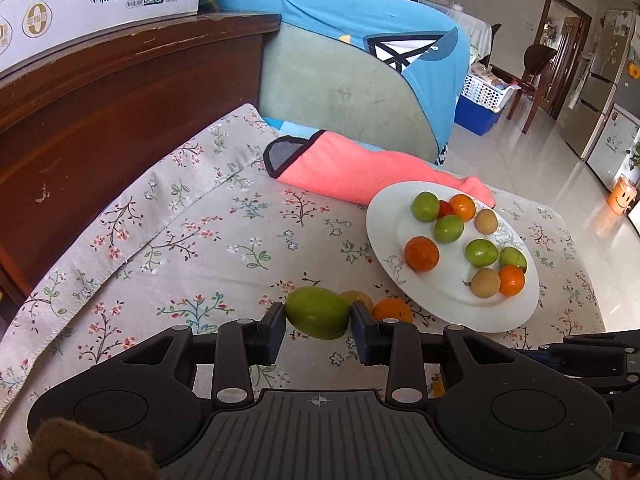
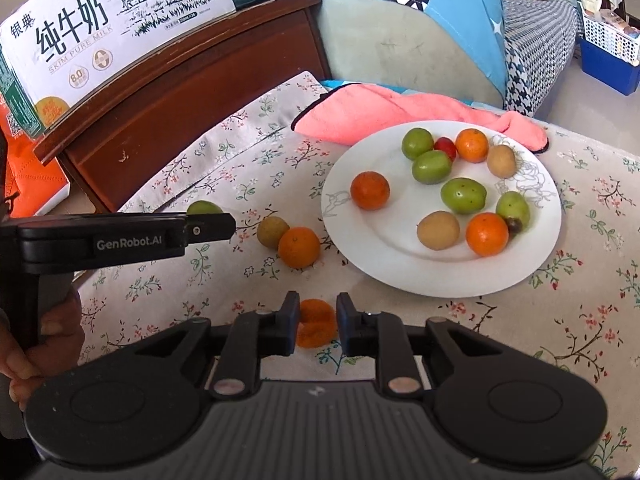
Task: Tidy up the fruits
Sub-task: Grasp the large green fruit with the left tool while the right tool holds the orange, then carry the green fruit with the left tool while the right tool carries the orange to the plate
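Observation:
In the left wrist view my left gripper is shut on a green fruit and holds it a little above the floral cloth. The right wrist view shows that same gripper side-on at the left, with the green fruit's top showing above its fingers. My right gripper is shut on a small orange low over the cloth. A white plate to the right carries several green, orange and brown fruits. A brown fruit and an orange lie loose on the cloth beside the plate.
A pink towel lies behind the plate. A dark wooden headboard with a milk carton box on top stands at the left. A blue-covered cushion rises at the back. A hand grips the left tool's handle.

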### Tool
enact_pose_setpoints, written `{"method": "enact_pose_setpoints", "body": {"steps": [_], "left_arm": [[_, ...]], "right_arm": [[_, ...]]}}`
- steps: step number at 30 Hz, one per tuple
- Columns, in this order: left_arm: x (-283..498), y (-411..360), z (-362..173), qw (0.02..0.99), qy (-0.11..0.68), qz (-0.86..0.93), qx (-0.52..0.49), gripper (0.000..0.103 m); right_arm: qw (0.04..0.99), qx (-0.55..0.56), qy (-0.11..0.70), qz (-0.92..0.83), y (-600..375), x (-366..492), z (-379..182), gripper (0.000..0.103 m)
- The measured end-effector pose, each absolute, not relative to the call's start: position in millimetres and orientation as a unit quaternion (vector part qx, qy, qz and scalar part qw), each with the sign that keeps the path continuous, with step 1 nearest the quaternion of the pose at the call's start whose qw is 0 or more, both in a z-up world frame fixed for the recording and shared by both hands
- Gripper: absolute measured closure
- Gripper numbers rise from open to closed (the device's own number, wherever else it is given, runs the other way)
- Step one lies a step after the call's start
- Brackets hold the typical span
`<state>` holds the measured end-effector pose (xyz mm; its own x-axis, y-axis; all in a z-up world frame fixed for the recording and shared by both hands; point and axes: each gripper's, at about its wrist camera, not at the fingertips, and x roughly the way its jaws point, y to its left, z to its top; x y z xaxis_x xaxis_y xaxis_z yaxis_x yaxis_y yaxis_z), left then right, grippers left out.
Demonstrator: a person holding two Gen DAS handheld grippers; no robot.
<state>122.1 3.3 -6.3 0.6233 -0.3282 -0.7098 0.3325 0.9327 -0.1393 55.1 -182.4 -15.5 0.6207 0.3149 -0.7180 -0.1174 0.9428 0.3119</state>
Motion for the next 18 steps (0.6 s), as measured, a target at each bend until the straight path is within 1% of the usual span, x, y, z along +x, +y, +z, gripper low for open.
{"method": "enact_pose_setpoints", "body": {"steps": [2,4,5,6,7,8,11,12,13,14,18], "left_arm": [[122,5,-6,0.901,0.394,-0.18,0.002,0.07],[123,6,-6,0.902,0.394,-0.177,0.0,0.07],[123,6,-6,0.902,0.395,-0.175,0.0,0.07],[123,6,-6,0.902,0.395,-0.173,0.001,0.07],[123,6,-6,0.903,0.394,-0.173,0.001,0.07],[123,7,-6,0.903,0.394,-0.173,0.0,0.07],[123,7,-6,0.904,0.393,-0.17,-0.001,0.07],[123,7,-5,0.904,0.392,-0.169,0.0,0.07],[123,6,-5,0.905,0.391,-0.169,0.0,0.07],[123,6,-4,0.905,0.391,-0.169,0.0,0.07],[121,1,-1,0.907,0.385,-0.171,0.002,0.07]], "right_arm": [[0.894,0.118,0.415,0.12,-183,54,-15,0.079],[0.89,0.124,0.42,0.127,-183,55,-16,0.074],[0.889,0.124,0.422,0.128,-182,55,-18,0.073],[0.888,0.121,0.425,0.128,-180,56,-21,0.069],[0.887,0.118,0.427,0.131,-178,56,-23,0.063],[0.886,0.113,0.43,0.134,-174,55,-25,0.061],[0.886,0.093,0.431,0.143,-166,53,-27,0.062],[0.886,0.086,0.432,0.143,-164,53,-28,0.065],[0.886,0.082,0.433,0.145,-162,53,-30,0.071],[0.885,0.081,0.434,0.146,-161,53,-31,0.073],[0.889,0.08,0.428,0.142,-161,52,-29,0.073]]}}
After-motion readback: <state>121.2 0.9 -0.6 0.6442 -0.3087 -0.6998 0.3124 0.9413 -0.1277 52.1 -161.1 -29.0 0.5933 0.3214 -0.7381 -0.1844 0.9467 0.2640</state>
